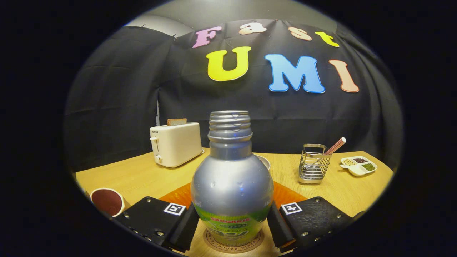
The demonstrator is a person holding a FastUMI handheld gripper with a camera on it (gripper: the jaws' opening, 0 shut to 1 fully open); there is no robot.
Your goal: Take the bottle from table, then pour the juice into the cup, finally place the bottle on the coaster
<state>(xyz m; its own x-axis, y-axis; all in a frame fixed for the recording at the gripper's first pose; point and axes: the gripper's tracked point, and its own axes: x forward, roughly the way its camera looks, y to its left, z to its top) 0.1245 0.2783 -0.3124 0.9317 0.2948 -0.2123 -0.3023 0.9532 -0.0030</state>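
A silver bottle (231, 178) with a green label and an uncapped threaded neck stands upright between my fingers. Its base rests on a round cork coaster (234, 245) with printed lettering. My gripper (232, 223) is shut on the bottle, one pad against each side of the lower body at label height. A white-rimmed cup (107, 201) holding dark red juice stands to the left of the left finger, apart from the bottle.
An orange mat (178, 196) lies under and behind the bottle on the wooden table (142, 175). Beyond stand a white toaster (175, 144) with toast in it, a wire holder (313, 163) with a straw, a divided snack dish (358, 165), and a plate rim (263, 160) behind the bottle.
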